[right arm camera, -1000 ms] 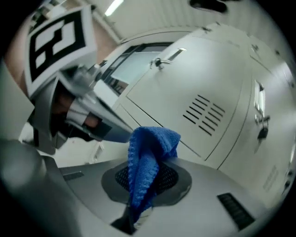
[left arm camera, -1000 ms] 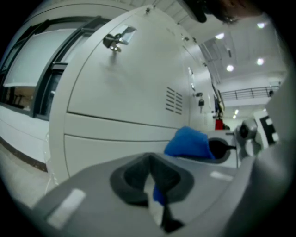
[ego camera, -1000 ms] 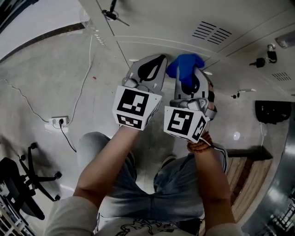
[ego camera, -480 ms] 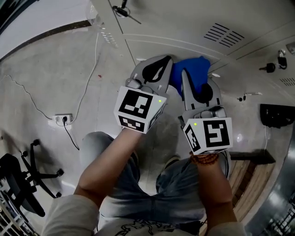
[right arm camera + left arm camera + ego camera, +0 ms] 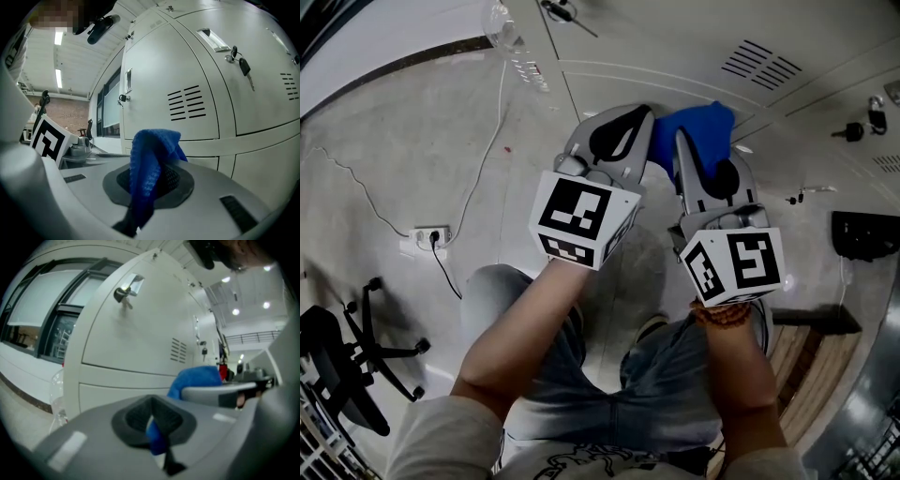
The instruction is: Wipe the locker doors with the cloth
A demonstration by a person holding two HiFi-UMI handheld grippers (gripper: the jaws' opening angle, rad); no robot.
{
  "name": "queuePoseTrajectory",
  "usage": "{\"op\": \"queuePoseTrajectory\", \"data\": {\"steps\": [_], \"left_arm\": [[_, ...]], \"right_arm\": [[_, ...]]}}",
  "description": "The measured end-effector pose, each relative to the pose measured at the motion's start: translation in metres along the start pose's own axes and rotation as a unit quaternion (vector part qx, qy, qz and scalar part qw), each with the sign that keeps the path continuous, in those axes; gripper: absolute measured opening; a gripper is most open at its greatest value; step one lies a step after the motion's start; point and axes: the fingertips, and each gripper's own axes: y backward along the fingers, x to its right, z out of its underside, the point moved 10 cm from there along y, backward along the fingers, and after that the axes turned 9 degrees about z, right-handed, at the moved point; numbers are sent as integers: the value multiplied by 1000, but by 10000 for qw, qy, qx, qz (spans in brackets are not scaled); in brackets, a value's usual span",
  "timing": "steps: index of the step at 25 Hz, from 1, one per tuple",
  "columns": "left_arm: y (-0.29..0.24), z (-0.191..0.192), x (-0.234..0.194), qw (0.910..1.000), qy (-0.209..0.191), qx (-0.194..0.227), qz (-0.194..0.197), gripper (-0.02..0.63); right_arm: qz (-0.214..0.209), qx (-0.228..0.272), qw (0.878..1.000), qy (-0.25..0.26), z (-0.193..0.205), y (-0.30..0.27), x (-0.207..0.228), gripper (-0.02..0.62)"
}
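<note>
Since the blue cloth (image 5: 152,164) looks soft, light and floppy, the right gripper (image 5: 698,155) pinches a bunched fold before the locker doors (image 5: 197,61); the left gripper (image 5: 614,141) nips a corner.

A power strip (image 5: 426,240) lies on the grey concrete floor (image 5: 394,141). A white cable (image 5: 492,122) runs from it across the floor and passes just beside a clear bottle (image 5: 511,39); a black cable (image 5: 442,277) leads the other way. A black office chair (image 5: 342,361) stands at the lower left. A wooden bench (image 5: 811,352) stands at the lower right. The left gripper view shows a dark-framed window (image 5: 42,319). The right gripper view shows ceiling lights (image 5: 58,37) and a brick wall (image 5: 70,117).
</note>
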Motion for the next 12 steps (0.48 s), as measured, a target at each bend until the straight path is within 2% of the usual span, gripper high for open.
{"op": "queuePoseTrajectory", "data": {"steps": [12], "left_arm": [[-1,2,-3,10000,-5,-8,-10,2]], "right_arm": [[39,9,9999,-109,1,-1,7,44]]}}
